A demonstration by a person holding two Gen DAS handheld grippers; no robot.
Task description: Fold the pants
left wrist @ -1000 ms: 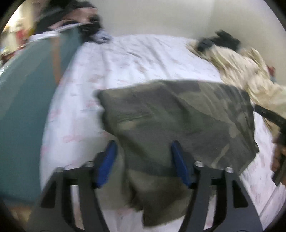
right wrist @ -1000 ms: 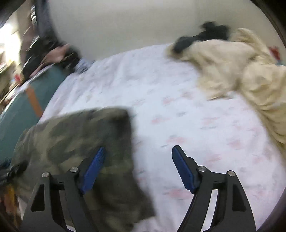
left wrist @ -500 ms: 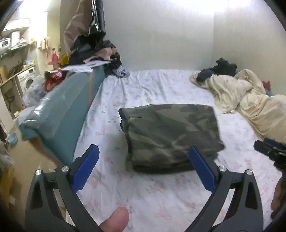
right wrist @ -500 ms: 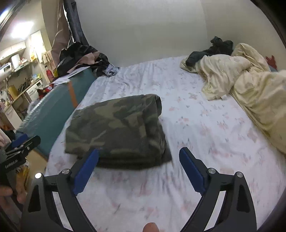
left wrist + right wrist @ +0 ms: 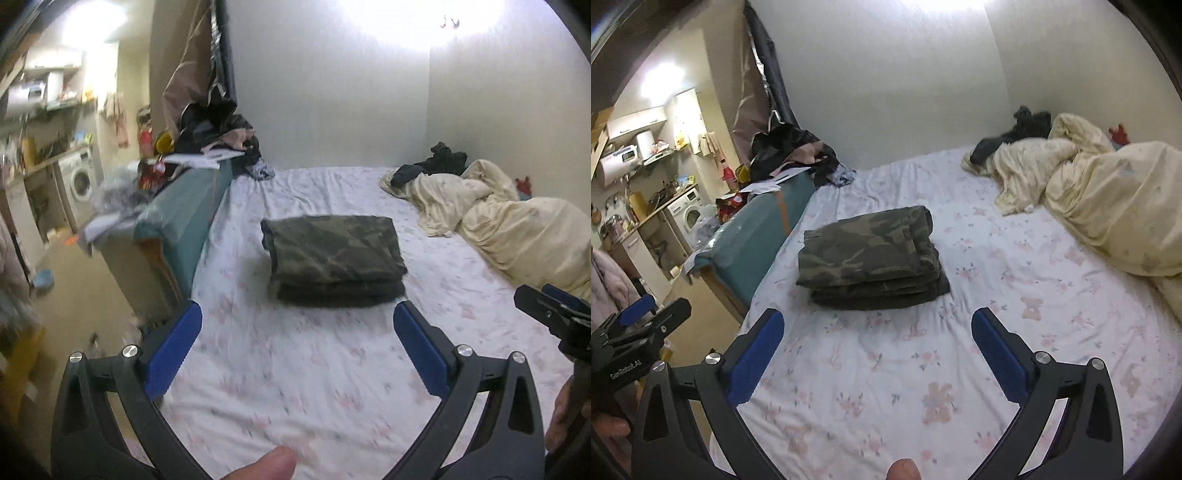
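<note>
We find the camouflage pants [image 5: 334, 262] folded into a compact stack on the bed sheet [image 5: 295, 369], left gripper [image 5: 297, 345] and right gripper [image 5: 877, 350] spread wide and empty, having just opened; folding appears complete.

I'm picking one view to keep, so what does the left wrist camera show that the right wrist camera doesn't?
Only the left wrist view shows the right claw from the side, at the right edge, and a blue bowl on the floor. Only the right wrist view shows the left claw at its left edge and a white wall heater. Both show the folded camo pants on the floral bed sheet, the cream duvet and the washing machine.
</note>
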